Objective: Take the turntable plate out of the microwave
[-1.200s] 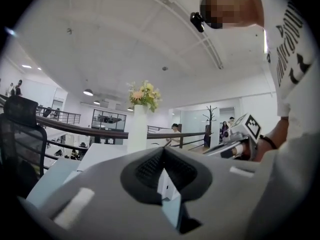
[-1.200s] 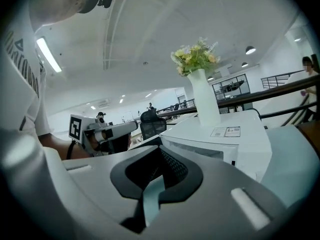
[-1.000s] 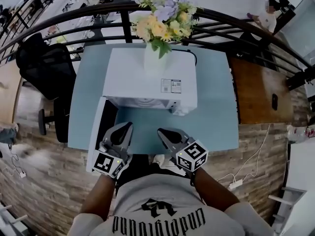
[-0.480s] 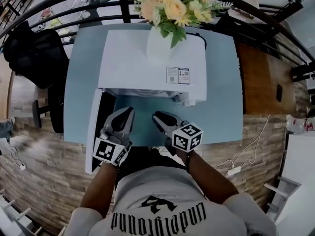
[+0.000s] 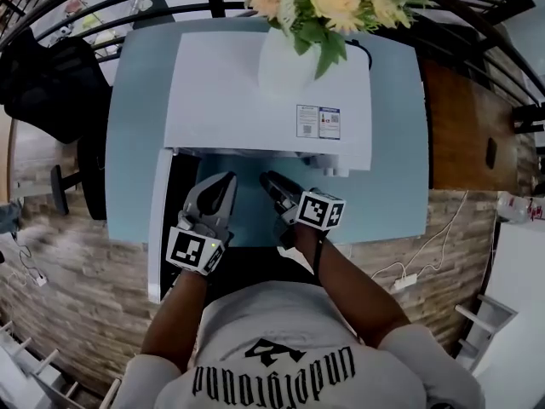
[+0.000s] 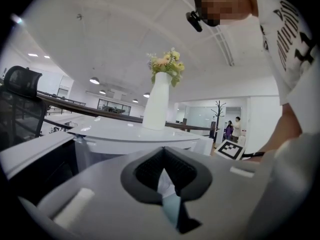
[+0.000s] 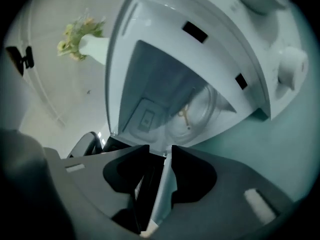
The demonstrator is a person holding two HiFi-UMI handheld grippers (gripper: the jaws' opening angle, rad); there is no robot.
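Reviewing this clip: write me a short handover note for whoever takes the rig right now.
Left hand-held gripper: shut, empty, in front of the microwave.
Right hand-held gripper: jaws opening, nothing between them, aimed into the cavity.
Door is open; turntable plate lies inside, untouched.
Left to do: reach in, grip the plate, lift it out.

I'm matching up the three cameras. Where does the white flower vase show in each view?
Head view: vase at top centre, standing on the microwave.
Left gripper view: vase upright, near the centre.
Right gripper view: vase at upper left, shown sideways because that camera is rolled.
Shared landmark: the microwave that the vase stands on.
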